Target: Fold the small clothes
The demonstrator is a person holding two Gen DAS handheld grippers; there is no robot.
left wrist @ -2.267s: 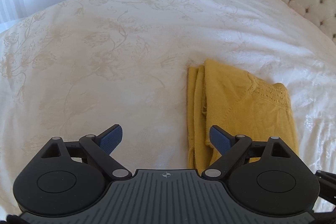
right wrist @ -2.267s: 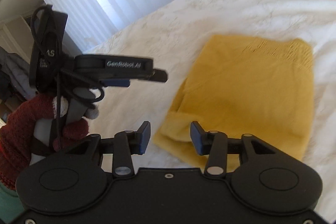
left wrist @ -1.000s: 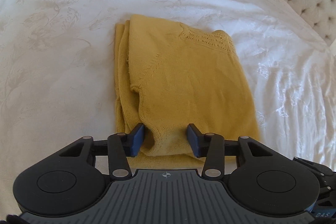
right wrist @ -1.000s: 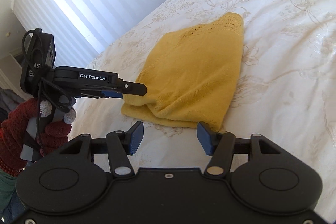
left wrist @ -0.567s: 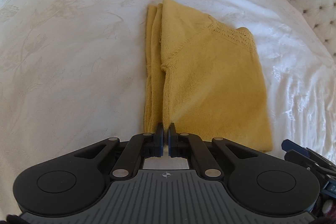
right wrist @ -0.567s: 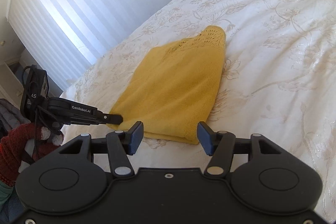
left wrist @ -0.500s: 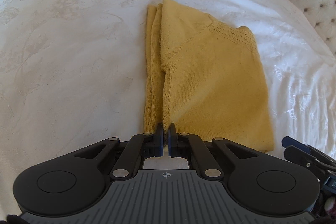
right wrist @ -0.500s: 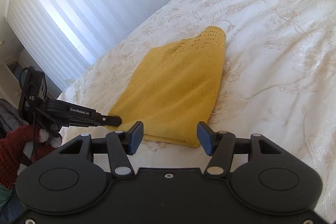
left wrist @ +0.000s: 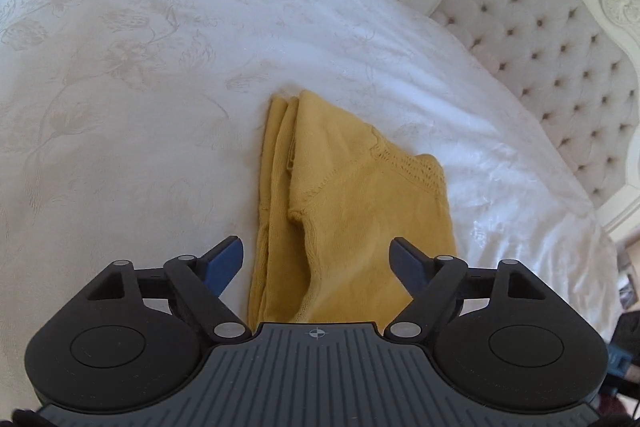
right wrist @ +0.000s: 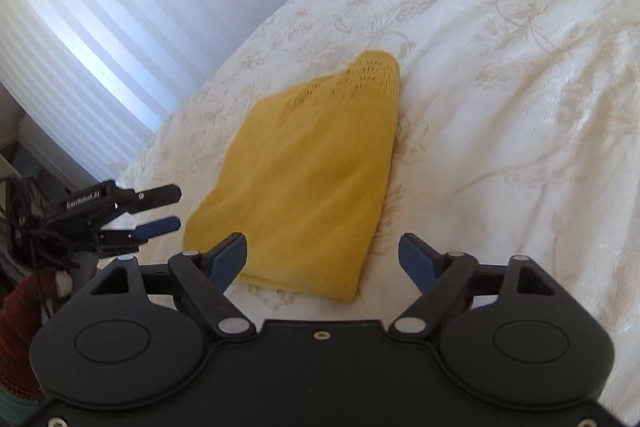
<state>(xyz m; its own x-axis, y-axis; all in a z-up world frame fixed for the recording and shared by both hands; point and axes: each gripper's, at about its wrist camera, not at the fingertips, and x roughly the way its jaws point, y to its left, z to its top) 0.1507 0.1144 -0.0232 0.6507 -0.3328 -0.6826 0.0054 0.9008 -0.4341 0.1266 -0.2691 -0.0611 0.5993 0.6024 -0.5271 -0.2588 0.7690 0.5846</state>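
A folded yellow knit garment (left wrist: 352, 211) is laid flat on the white bedspread (left wrist: 140, 75), centre frame. The left gripper (left wrist: 316, 263) is held spread wide above its near edge, gripping nothing. The right gripper (right wrist: 322, 257) is likewise spread and empty.

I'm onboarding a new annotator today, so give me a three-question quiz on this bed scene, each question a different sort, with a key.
1. True or false: the left gripper is clamped on the yellow garment.
2. Multiple choice: the garment lies on A) a wooden table, B) the white floral bedspread, C) a chair.
3. Fill in: the tufted ______ stands at the bed's far right in the left wrist view.

Key:
1. False; its jaws are spread wide, and so are those of the right gripper.
2. B
3. headboard
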